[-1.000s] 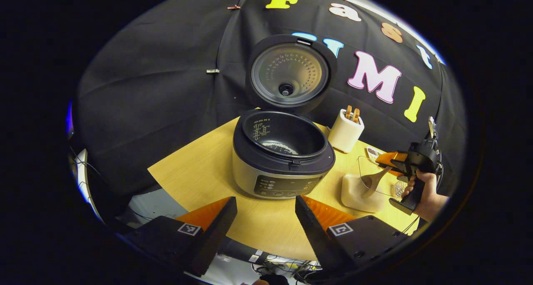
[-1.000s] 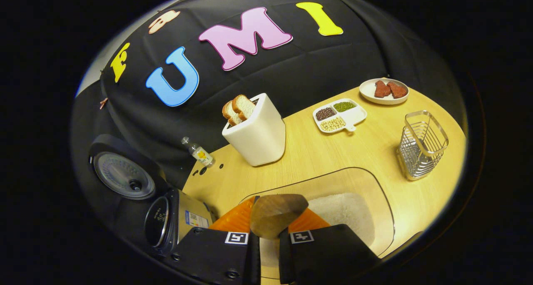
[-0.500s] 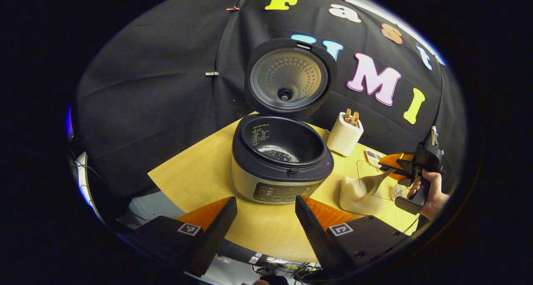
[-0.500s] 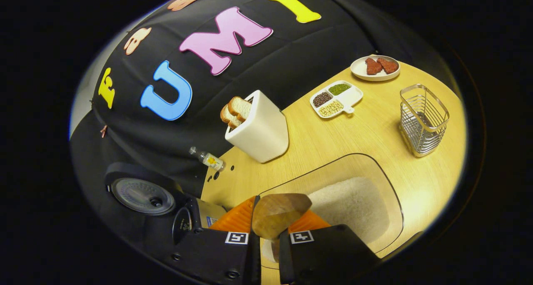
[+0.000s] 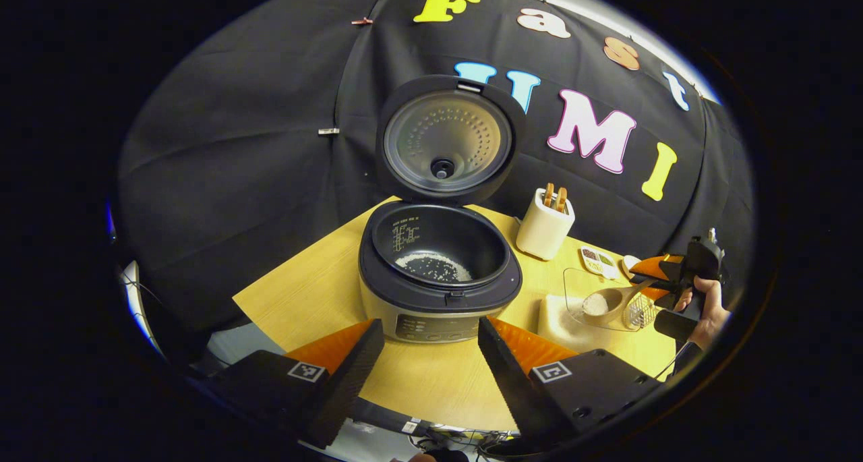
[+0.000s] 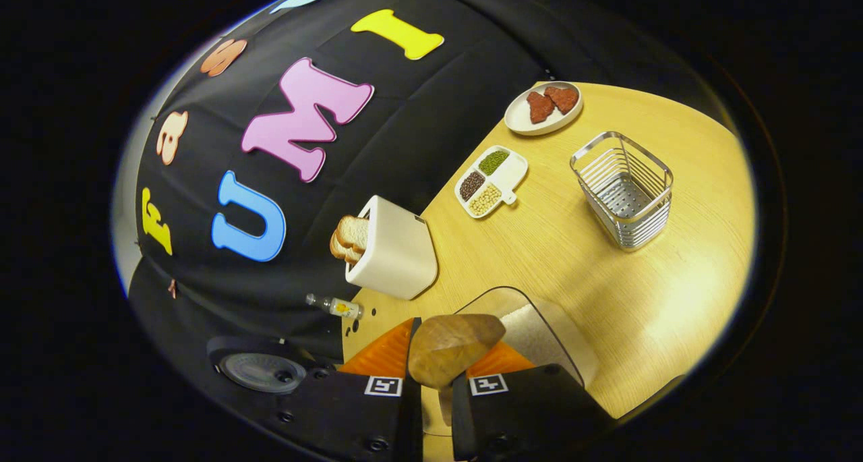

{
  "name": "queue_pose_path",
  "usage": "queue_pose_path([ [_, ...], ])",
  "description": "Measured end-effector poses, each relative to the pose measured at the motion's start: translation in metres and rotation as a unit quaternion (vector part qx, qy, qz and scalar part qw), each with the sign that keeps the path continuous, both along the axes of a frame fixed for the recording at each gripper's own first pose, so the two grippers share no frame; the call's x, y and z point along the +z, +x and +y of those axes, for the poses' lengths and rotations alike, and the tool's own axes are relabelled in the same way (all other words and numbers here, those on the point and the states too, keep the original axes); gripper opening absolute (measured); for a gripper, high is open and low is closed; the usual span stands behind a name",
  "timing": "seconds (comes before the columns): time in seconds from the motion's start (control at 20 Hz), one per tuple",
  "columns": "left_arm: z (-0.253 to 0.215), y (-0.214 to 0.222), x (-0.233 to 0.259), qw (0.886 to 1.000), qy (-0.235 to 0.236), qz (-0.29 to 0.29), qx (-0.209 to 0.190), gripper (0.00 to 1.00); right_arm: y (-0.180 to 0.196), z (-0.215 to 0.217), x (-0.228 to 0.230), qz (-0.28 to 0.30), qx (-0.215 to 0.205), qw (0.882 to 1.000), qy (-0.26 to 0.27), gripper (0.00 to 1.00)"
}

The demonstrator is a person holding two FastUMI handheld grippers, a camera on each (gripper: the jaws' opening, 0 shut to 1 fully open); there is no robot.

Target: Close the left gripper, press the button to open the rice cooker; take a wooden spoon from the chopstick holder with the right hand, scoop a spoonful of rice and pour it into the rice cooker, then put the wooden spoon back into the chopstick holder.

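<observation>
The rice cooker [image 5: 438, 293] stands open in the left gripper view, its lid [image 5: 445, 138] upright and a little rice on the pot's bottom. My left gripper [image 5: 430, 327] is open in front of it, holding nothing. At the far right a hand holds my right gripper [image 5: 652, 276], shut on the handle of the wooden spoon [image 5: 607, 301]. The spoon's bowl carries rice just above the clear rice container [image 5: 573, 317]. In the right gripper view the spoon's handle [image 6: 453, 347] sits between the fingers of the right gripper [image 6: 438, 371], with the wire chopstick holder [image 6: 623, 189] empty on the table beyond.
A white toaster [image 6: 394, 249] with bread slices stands near the wall, a small bottle [image 6: 334, 307] beside it. A divided dish of beans [image 6: 491, 181] and a plate with red pieces [image 6: 543, 108] lie at the back. The rice container [image 6: 539, 330] sits under the right gripper.
The spoon has come up out of the rice heap with rice in its bowl. My right gripper has rolled and risen. The left gripper has drawn back slightly, still open.
</observation>
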State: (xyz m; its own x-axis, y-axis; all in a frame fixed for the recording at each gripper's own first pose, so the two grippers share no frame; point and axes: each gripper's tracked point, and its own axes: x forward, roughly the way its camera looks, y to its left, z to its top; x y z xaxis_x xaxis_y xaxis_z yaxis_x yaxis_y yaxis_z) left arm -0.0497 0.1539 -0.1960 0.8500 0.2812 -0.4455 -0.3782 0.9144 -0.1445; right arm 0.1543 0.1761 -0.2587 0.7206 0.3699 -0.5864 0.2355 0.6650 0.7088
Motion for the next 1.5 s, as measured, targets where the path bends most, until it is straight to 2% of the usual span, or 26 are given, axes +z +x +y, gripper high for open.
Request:
queue_pose_path([
  [0.2,0.000,0.003,0.010,1.000,0.008,-0.011,-0.002,0.95,0.000,-0.011,0.009,0.018,-0.028,0.999,0.039,0.22],
  [0.45,-0.002,0.000,0.013,1.000,0.006,-0.020,0.000,0.95,0.007,0.006,0.038,0.020,-0.030,0.995,0.091,0.21],
  [0.9,0.016,-0.020,0.016,0.999,0.009,-0.032,0.028,0.96,0.000,0.108,0.092,0.019,0.035,0.985,0.168,0.22],
  [1.25,0.040,-0.042,0.009,0.998,-0.007,-0.035,0.060,0.95,-0.029,0.199,0.096,0.027,0.099,0.979,0.175,0.21],
  [1.45,0.055,-0.046,0.007,0.996,-0.029,-0.044,0.073,0.95,-0.039,0.251,0.100,-0.005,0.147,0.978,0.147,0.21],
  [1.5,0.058,-0.048,0.007,0.996,-0.028,-0.045,0.078,0.92,-0.041,0.263,0.101,-0.020,0.163,0.977,0.134,0.21],
])
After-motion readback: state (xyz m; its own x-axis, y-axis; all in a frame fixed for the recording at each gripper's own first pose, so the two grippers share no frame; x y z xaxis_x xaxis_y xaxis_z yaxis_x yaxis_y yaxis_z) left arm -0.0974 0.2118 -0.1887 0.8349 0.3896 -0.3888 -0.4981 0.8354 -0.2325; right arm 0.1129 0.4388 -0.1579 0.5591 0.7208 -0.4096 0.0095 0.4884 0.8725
